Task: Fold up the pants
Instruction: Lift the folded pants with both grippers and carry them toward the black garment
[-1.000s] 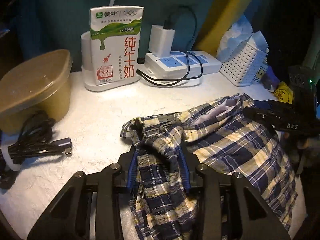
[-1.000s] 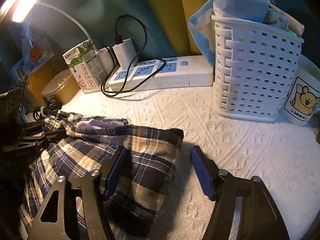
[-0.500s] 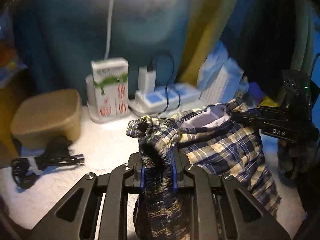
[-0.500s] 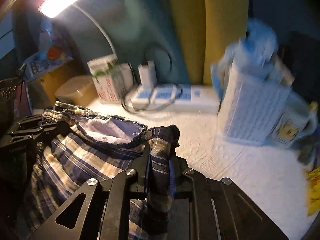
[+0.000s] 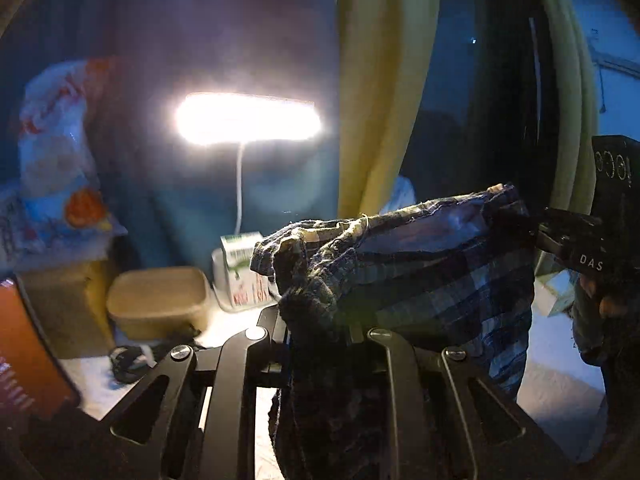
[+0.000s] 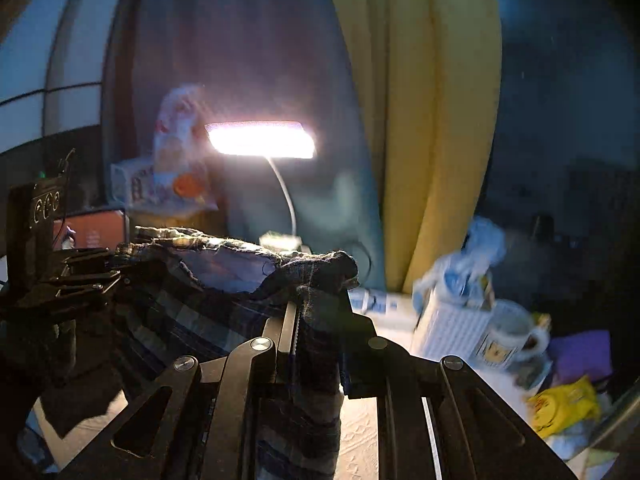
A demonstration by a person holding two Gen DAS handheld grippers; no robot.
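While lifted above the desk (image 6: 360, 440), plaid pants (image 5: 420, 280) hanging, left gripper (image 5: 320, 320) clamped on one waistband corner, right gripper (image 6: 320, 312) clamped on the other.

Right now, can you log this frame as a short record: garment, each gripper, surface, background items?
garment: plaid pants, bunched, held up by the top edge, pale lining showing
left gripper: shut on a bunch of the pants' edge
right gripper: shut on the opposite end of that edge
pants' lower part: hidden behind the fingers, contact with the surface cannot be told
surface: white textured cloth
background: lit desk lamp, milk carton, tan lidded tub, white basket, mug, yellow curtain
fold: not yet made
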